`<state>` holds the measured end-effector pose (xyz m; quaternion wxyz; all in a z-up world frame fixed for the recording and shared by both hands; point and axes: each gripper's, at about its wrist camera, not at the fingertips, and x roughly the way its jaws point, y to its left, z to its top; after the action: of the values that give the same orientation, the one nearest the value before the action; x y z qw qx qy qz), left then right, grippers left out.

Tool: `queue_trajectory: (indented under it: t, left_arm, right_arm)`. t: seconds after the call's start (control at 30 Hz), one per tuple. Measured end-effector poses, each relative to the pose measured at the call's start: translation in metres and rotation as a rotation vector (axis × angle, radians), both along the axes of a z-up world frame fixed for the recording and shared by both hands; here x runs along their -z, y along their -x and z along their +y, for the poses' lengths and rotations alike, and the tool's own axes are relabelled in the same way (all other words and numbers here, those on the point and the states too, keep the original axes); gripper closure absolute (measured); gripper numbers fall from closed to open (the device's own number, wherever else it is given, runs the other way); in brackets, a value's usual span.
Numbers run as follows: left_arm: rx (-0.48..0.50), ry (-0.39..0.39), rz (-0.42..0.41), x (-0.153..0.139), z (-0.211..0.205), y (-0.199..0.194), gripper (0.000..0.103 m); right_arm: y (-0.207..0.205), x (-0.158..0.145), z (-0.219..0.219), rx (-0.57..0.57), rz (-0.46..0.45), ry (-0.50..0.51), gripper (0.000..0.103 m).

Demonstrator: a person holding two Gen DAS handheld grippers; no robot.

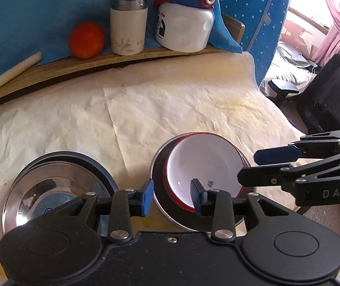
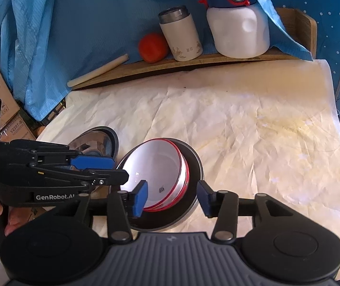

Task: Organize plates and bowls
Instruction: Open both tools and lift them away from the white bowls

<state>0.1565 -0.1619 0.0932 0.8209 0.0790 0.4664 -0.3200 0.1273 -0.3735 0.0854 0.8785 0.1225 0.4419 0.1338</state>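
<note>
Two dish stacks sit on the paper-covered counter (image 1: 146, 109): one steel bowl (image 1: 58, 190) on a dark plate, one white bowl (image 1: 203, 166), perhaps doubled, inside another. Both grippers, left (image 1: 171, 196) and right (image 2: 173, 199), have jaws apart, empty.

Bowls on the table
A small bowl (image 1: 201, 164) sits inside a larger bowl (image 1: 158, 166); a steel bowl (image 1: 58, 188) lies left of them.

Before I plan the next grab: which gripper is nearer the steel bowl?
Left. The left gripper hangs just beside the steel bowl, by its right rim. The right gripper sits farther off, straddling the near rim of the red-rimmed white bowl.
</note>
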Motion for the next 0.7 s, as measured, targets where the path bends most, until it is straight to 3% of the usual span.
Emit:
queue_trajectory:
  t: [0.27, 0.5, 0.7]
  left_arm:
    - [-0.031, 0.043, -0.007, -0.001, 0.014, -0.001, 0.061]
    - [-0.045, 0.067, -0.07, -0.009, 0.022, 0.007, 0.047]
    - [-0.051, 0.072, -0.08, -0.01, 0.026, 0.008, 0.046]
  right_arm:
    - [0.008, -0.004, -0.006, 0.022, -0.038, -0.016, 0.042]
    - [0.016, -0.007, -0.004, 0.023, -0.073, -0.027, 0.035]
    - [0.019, -0.007, 0.0, 0.018, -0.08, -0.029, 0.033]
